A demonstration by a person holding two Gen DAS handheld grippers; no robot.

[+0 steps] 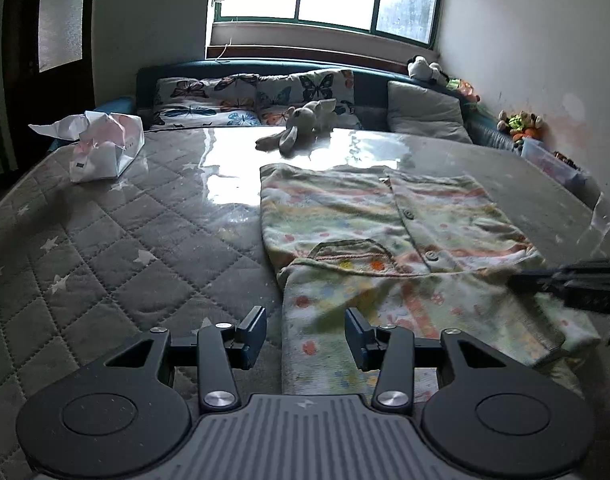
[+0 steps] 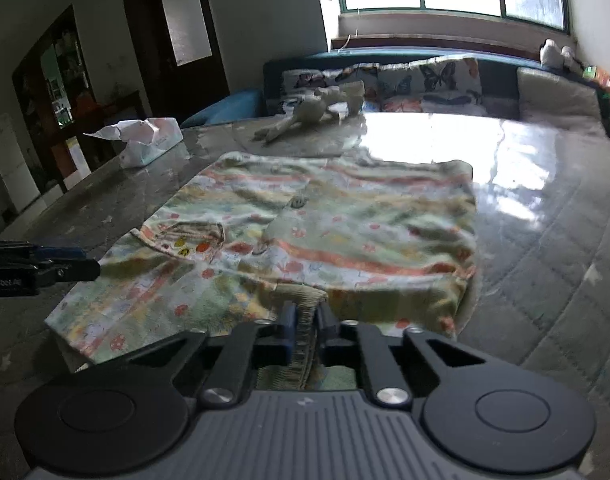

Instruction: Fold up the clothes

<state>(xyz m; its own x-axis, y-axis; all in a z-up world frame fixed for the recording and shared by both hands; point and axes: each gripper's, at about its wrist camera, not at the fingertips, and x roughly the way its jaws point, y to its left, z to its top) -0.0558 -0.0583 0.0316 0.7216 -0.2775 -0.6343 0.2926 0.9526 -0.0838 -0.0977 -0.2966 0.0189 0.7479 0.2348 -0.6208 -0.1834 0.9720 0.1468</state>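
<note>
A pale child's garment (image 1: 389,236) with coloured stripes, dots, buttons and a small pocket lies on the mattress (image 1: 105,248), a sleeve folded across its near part. It also shows in the right wrist view (image 2: 329,232). My left gripper (image 1: 305,336) is open just above the garment's near left edge. My right gripper (image 2: 305,332) is shut on a ribbed cuff (image 2: 303,344) of the garment at its near edge. The right gripper also enters the left wrist view (image 1: 521,280) from the right. The left gripper shows at the left edge of the right wrist view (image 2: 89,264).
A crumpled white and pink bag (image 1: 101,148) lies at the mattress's far left. A plush rabbit (image 1: 301,124) lies at the far middle, before butterfly pillows (image 1: 225,100) and a grey cushion (image 1: 425,112). Toys (image 1: 521,124) line the right wall.
</note>
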